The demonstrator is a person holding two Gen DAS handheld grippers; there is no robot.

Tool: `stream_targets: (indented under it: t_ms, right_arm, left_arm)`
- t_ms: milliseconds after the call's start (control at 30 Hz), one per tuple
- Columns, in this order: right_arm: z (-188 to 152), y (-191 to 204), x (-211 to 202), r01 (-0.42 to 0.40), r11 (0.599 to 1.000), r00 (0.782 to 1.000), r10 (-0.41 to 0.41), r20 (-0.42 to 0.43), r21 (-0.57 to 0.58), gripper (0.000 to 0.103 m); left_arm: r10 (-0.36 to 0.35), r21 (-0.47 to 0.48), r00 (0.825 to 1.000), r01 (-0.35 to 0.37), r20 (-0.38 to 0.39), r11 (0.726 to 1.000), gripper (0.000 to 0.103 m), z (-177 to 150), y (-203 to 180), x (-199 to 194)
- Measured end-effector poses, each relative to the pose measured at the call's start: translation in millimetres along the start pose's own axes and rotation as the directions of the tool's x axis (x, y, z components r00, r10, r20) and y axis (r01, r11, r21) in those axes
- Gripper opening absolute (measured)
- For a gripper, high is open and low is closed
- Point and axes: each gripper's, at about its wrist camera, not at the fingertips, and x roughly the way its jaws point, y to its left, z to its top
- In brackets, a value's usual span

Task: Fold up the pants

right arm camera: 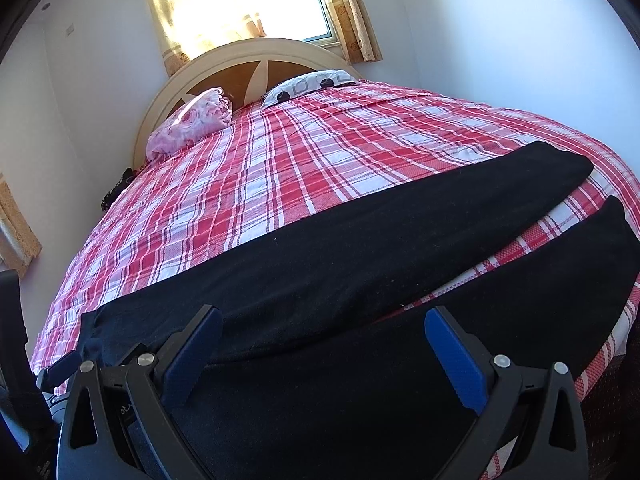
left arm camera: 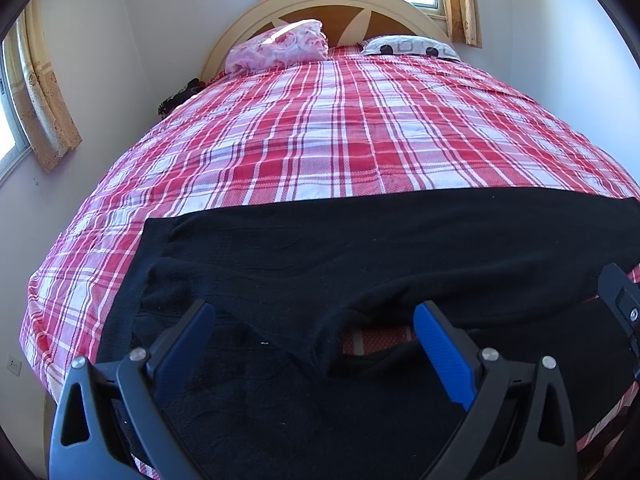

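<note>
Blue-padded fingers of the left gripper (left arm camera: 314,320) stand spread wide, holding nothing, just above the pants (left arm camera: 360,248), whose crotch bunches between the tips at 6 o'clock. Those black pants lie flat across the near end of the bed (left arm camera: 320,128), waistband at 9 o'clock. From the right gripper (right arm camera: 324,324), likewise spread and empty, both legs run toward 2 o'clock, a strip of plaid between them.

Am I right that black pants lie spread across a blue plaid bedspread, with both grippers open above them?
Not quite: the bedspread is red and white plaid, not blue, as both wrist views show. The black pants do lie spread across it, and the left gripper and right gripper are open above them.
</note>
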Motion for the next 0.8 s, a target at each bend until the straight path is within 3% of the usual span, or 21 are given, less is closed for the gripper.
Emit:
stream_targets:
  t_ms: [800]
  right_arm:
    - [0.0, 0.8, 2.6, -0.005, 1.000, 1.000, 0.005, -0.008, 0.005, 0.102]
  left_arm:
    - [0.005, -0.005, 1.000, -0.005, -0.018, 1.000, 0.102, -1.6, 0.2, 6.6]
